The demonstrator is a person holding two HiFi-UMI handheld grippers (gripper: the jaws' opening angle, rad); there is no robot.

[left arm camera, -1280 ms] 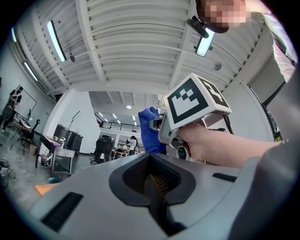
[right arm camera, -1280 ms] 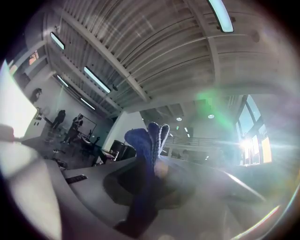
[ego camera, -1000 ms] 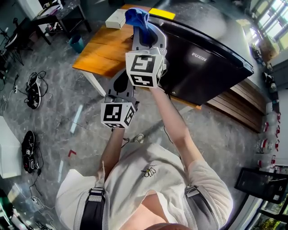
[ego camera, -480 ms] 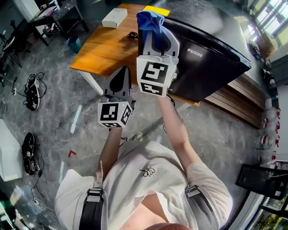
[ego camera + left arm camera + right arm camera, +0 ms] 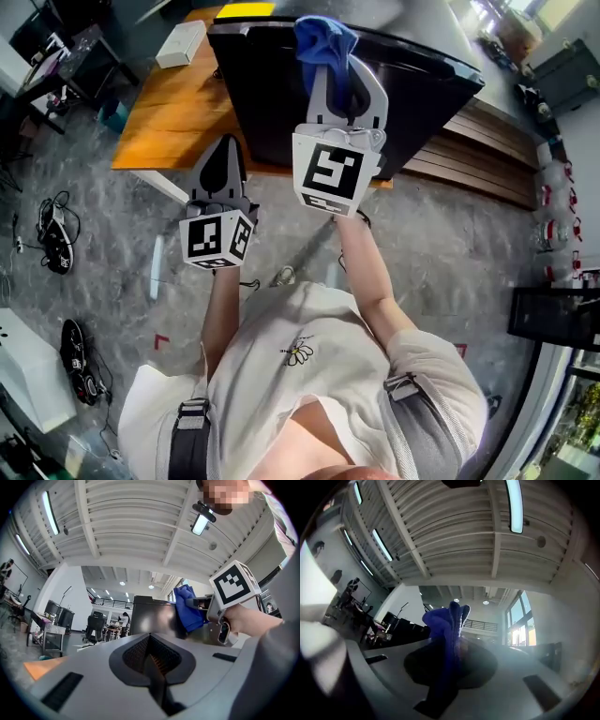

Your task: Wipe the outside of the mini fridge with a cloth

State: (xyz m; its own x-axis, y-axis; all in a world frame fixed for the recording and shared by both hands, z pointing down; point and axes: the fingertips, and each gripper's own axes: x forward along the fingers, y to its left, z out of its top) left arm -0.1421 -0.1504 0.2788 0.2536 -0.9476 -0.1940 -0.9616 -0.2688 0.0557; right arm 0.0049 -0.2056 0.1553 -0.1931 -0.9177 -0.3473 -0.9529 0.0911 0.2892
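Floor: grey marbled stone floor [image 5: 450,281], lying below both claws, with cables and shoes scattered far to the left of the left claw.
Table: orange wooden table top [image 5: 169,112], beyond the left claw's tips and to their left; the fridge stands on it.
Fridge: black glossy box-shaped mini fridge [image 5: 272,103], straight ahead of both claws; in the left gripper view its dark front [image 5: 150,616] stands past the closed tips.
Person: a person in a white t-shirt [image 5: 309,366] with dark shoulder straps, both arms stretched forward behind the claws.
Right claw: grey two-jaw right gripper [image 5: 330,67] carrying a marker cube, held higher and further forward than the left one; its jaws are clenched on the cloth [image 5: 450,641].
Left claw: grey two-jaw left gripper [image 5: 225,155] with its own marker cube, beside and below the right one, short of the fridge; its jaws are pressed together with nothing between them [image 5: 151,656].
Cloth: bunched blue fabric cloth [image 5: 323,39], sticking out past the right claw's tips [image 5: 443,618] and over the fridge's top front edge; in the left gripper view it hangs [image 5: 187,606] before the fridge front, and contact cannot be told.
Box: small flat white box [image 5: 181,44], on the table far ahead and left of the left claw.
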